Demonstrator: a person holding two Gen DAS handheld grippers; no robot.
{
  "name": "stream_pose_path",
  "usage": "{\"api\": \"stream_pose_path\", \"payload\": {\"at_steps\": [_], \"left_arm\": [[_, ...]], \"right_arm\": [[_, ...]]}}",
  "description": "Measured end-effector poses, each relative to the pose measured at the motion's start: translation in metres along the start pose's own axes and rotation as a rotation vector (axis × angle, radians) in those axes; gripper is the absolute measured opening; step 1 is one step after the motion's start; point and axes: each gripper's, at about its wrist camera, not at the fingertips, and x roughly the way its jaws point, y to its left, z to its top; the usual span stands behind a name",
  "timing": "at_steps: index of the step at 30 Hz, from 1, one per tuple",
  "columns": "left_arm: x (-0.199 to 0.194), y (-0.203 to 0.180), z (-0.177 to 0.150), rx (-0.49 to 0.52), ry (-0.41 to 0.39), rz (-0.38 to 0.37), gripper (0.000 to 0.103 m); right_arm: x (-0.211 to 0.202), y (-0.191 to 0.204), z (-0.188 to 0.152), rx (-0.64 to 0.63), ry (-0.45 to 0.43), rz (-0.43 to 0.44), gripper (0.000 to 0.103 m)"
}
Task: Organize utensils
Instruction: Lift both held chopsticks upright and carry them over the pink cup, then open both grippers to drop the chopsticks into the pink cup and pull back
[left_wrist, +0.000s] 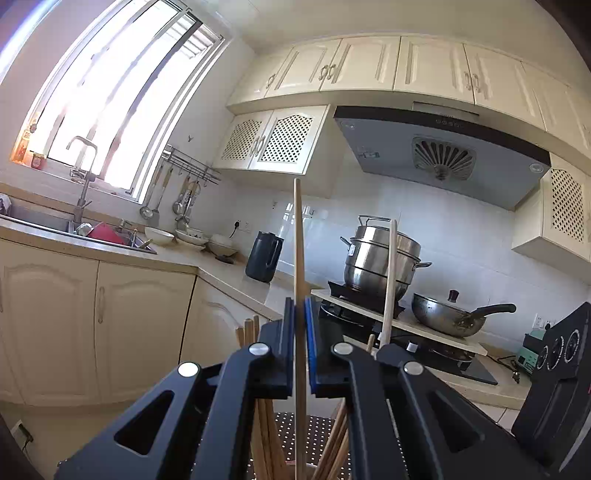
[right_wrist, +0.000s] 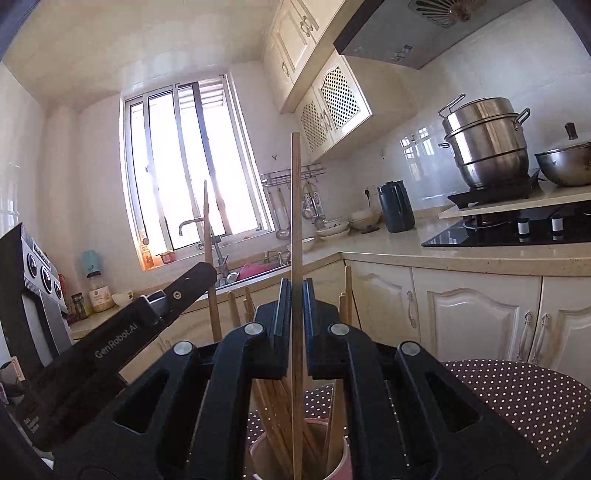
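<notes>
Left wrist view: both jaws pinch upright chopsticks (left_wrist: 298, 236) above a dotted tabletop (right_wrist: 524, 398) (sunlit kitchen).

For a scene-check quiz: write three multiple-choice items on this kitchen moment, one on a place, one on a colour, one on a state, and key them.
1. Where does the steel steamer pot stand?
A. on the stove
B. in the sink
C. on the spotted stool

2. What colour is the kettle?
A. red
B. dark
C. white

3. How are the right gripper fingers?
A. wide open
B. shut on a chopstick
C. shut on nothing

Key: 1 A, it sits on a burner beside the wok; 2 B, its body is near-black; 3 B, the stick stands pinched upright between the fingers.
</notes>
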Motion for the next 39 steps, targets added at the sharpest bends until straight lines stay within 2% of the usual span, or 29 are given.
{"api": "stream_pose_path", "payload": {"at_steps": [7,17,24,28,29,32,34,36,37,38,39], "left_arm": [[0.008,0.008,-0.024,0.007,0.057,0.007,0.006],[-0.018,0.01,-0.049,0.051,0.151,-0.025,0.006],[-0.036,0.005,-0.061,0.1,0.208,-0.043,0.006],[-0.039,0.004,-0.063,0.093,0.268,-0.058,0.007],[-0.041,0.003,-0.063,0.098,0.275,-0.052,0.008],[-0.051,0.003,-0.061,0.111,0.27,-0.036,0.031],[-0.06,0.003,-0.057,0.12,0.265,-0.033,0.032],[-0.069,0.003,-0.055,0.13,0.276,-0.03,0.035],[-0.074,0.004,-0.054,0.139,0.274,-0.018,0.037],[-0.079,0.004,-0.052,0.144,0.271,-0.005,0.043],[-0.087,0.006,-0.05,0.141,0.267,0.003,0.047]], "right_arm": [[0.004,0.003,-0.014,-0.038,0.019,0.006,0.007],[-0.021,0.016,-0.034,-0.105,0.087,0.002,0.007],[-0.035,0.018,-0.056,-0.128,0.164,-0.029,0.007],[-0.032,0.017,-0.067,-0.135,0.217,-0.057,0.007],[-0.033,0.017,-0.069,-0.135,0.22,-0.064,0.007],[-0.036,0.017,-0.067,-0.114,0.234,-0.077,0.007],[-0.039,0.017,-0.064,-0.098,0.236,-0.086,0.008],[-0.043,0.018,-0.061,-0.078,0.242,-0.097,0.02],[-0.047,0.019,-0.059,-0.075,0.234,-0.1,0.04],[-0.054,0.021,-0.056,-0.072,0.212,-0.102,0.053],[-0.058,0.023,-0.052,-0.069,0.205,-0.098,0.053]]}}
